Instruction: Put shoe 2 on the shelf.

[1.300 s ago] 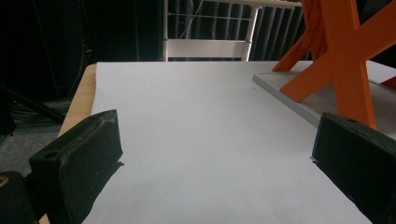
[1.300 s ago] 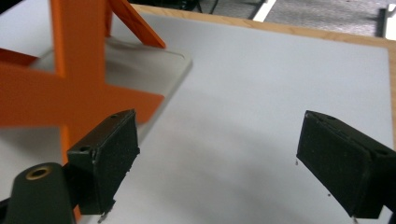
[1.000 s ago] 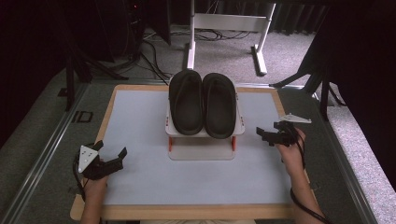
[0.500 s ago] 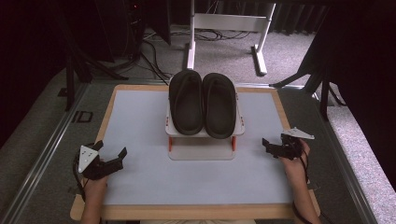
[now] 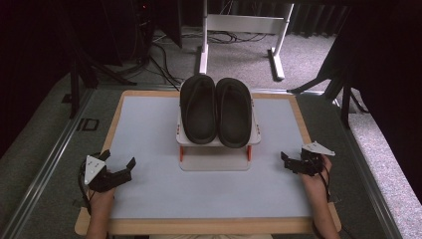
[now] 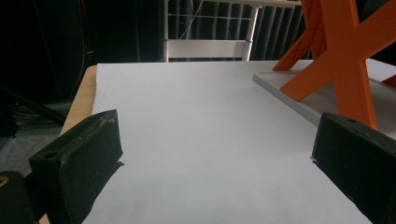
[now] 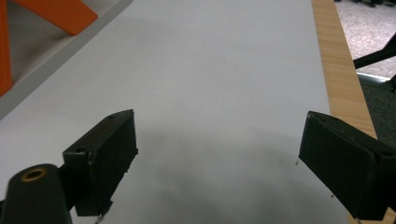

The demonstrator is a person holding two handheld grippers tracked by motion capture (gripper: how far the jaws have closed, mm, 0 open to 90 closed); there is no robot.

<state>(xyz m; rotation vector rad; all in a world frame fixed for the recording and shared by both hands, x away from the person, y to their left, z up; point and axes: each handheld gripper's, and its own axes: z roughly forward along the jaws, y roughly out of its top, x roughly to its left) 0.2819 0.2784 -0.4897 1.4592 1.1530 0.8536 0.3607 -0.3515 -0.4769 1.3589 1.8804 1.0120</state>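
Two black slippers (image 5: 217, 111) lie side by side, toes toward me, on a small white rack (image 5: 215, 160) with orange legs at the middle back of the table. My left gripper (image 5: 125, 170) rests open on the table near the front left corner, with nothing between its jaws. In the left gripper view (image 6: 219, 140) the rack's orange legs (image 6: 345, 60) rise at the right. My right gripper (image 5: 286, 162) is open and holds nothing; it hovers low at the table's right side, level with the rack's front. In the right gripper view (image 7: 219, 140) its jaws frame bare white tabletop.
The white tabletop (image 5: 149, 129) has a wooden rim (image 5: 299, 114). A white metal stand (image 5: 239, 25) and cables lie on the carpet beyond the table. Dark stand legs (image 5: 343, 84) are at the back right.
My right gripper has drawn back toward the table's front edge, still open. The left gripper and the slippers have not moved.
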